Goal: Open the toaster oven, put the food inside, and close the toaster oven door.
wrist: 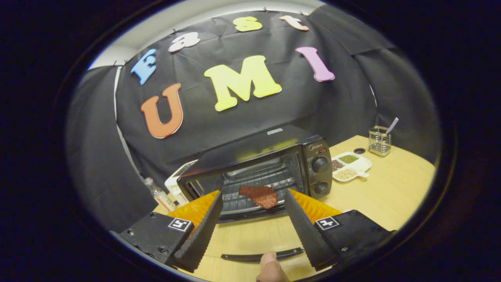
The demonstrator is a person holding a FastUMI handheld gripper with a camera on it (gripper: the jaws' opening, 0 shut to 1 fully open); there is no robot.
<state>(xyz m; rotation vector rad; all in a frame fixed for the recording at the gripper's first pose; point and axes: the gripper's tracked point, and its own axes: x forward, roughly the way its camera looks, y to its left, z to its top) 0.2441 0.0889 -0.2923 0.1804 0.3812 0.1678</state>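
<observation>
The black toaster oven (270,147) stands on the wooden table with its door folded down toward me; the door's dark handle (261,256) lies low between my fingers. A reddish-brown slab of food (261,196) rests on the wire rack (266,176) inside the oven cavity. My gripper (253,193) is open, its two fingers spread wide on either side of the oven mouth, and nothing sits between them. The fingertips end just short of the rack's front. A person's fingertip (270,269) shows just behind the door handle.
Two knobs (320,164) sit on the oven's right panel. Right of the oven lie a white divided dish (364,164) of grains, a small dark disc (359,150) and a wire utensil holder (379,143). A small bottle (158,197) and a white object (177,181) stand left of the oven.
</observation>
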